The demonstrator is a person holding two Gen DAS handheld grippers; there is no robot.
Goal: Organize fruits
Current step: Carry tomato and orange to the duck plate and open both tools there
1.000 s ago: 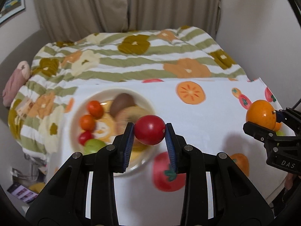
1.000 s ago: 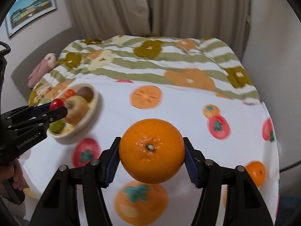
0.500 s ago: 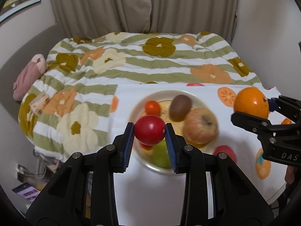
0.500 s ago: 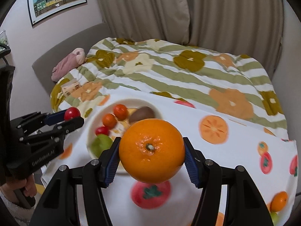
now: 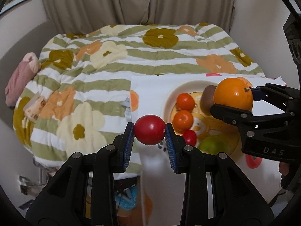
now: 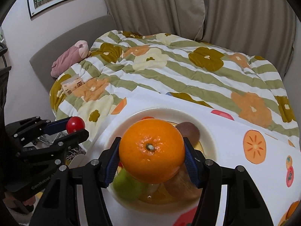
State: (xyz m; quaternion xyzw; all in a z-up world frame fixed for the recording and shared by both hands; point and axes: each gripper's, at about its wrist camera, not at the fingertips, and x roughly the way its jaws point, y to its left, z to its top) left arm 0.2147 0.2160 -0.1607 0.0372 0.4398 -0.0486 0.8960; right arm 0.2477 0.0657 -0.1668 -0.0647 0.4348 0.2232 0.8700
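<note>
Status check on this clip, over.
Left gripper shut on tomato. Right gripper shut on orange, over the crowded plate.

Each fisheye camera looks steeply down along its own fingers [image 5: 129, 143], close above the tabletop [image 5: 150, 86]. Both views share the fruit plate [image 6: 207, 128], the floral quilt [image 5: 84, 71] and curtains [image 6: 225, 9], and each catches the other gripper.

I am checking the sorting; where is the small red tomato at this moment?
The red tomato is clamped in the left gripper, held in the air just left of the plate; in the right wrist view it shows at far left.
</note>
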